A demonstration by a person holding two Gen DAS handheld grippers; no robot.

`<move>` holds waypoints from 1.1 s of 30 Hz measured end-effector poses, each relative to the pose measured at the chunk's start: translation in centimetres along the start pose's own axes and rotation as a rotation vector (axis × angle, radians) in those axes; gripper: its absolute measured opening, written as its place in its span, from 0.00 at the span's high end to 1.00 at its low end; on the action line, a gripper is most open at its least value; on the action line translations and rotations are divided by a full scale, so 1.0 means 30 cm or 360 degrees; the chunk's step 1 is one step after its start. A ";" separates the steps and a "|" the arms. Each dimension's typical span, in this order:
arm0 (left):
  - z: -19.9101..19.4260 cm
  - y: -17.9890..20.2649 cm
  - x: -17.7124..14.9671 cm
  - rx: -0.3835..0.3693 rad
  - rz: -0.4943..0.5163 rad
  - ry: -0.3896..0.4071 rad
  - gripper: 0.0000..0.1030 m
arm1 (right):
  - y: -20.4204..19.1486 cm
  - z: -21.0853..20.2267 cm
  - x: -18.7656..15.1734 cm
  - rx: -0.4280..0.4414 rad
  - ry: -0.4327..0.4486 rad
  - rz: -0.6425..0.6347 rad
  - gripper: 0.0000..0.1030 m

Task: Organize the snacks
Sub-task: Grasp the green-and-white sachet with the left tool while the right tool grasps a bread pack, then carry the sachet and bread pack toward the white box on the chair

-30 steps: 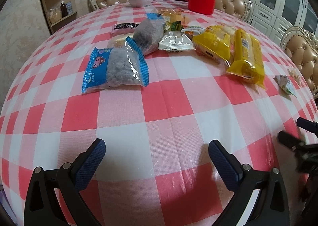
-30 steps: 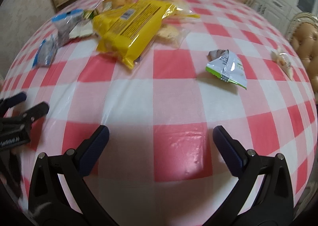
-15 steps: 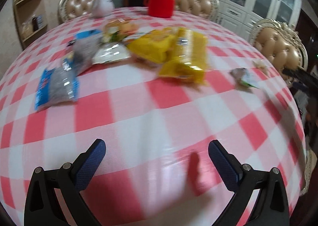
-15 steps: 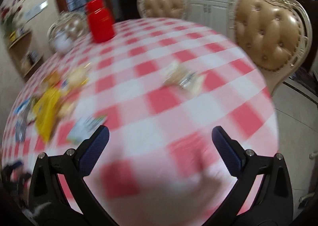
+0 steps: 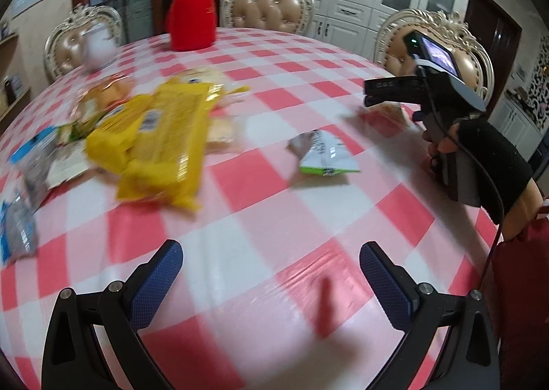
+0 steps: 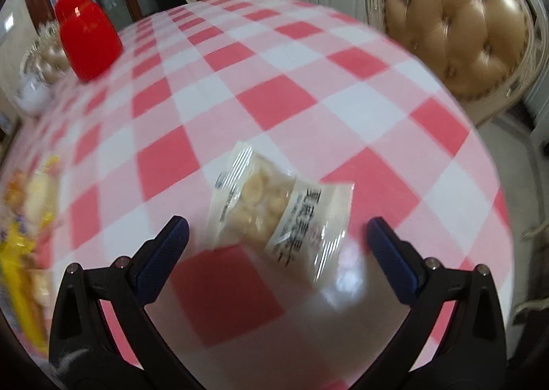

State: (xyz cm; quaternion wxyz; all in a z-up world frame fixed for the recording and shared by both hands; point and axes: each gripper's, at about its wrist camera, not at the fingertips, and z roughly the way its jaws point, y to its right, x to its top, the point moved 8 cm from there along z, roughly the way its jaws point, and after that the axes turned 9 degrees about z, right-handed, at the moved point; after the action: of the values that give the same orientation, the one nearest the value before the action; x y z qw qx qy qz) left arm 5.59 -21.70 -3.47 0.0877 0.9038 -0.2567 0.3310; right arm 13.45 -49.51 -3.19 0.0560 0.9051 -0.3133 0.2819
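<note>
Right gripper (image 6: 278, 235) at the bottom of its wrist view, blue-padded fingers (image 6: 163, 252) spread wide and holding nothing, low over a red-and-white checked tablecloth (image 6: 274, 98); between the fingertips and slightly beyond, near frame centre, a clear snack packet (image 6: 281, 215) of pale pieces, lying flat and tilted, apart from both pads; further back at upper left, a red flask (image 6: 87, 33); at upper right, a tan tufted chair (image 6: 456, 19) beyond the table edge.

Left gripper (image 5: 271, 273) at the bottom of its wrist view, likewise spread wide and empty above bare cloth; mid-frame, a green-and-white pouch (image 5: 324, 155) lying alone; left of it, a blurred heap topped by long yellow packets (image 5: 164, 143), with blue-edged bags (image 5: 20, 191) at the left edge; at the right edge, a gloved hand (image 5: 487, 153) gripping the other tool's handle.
</note>
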 end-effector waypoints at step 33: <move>0.026 -0.038 0.050 -0.0020 -0.0048 0.0128 0.55 | -0.117 -0.241 -0.205 0.0633 0.0141 -0.0142 0.78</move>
State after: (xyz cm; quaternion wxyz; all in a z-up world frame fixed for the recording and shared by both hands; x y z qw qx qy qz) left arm 7.59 -21.58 -3.07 0.1084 0.8930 -0.2413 0.3640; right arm 8.15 -41.41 -0.23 -0.0976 0.8981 -0.2082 0.3748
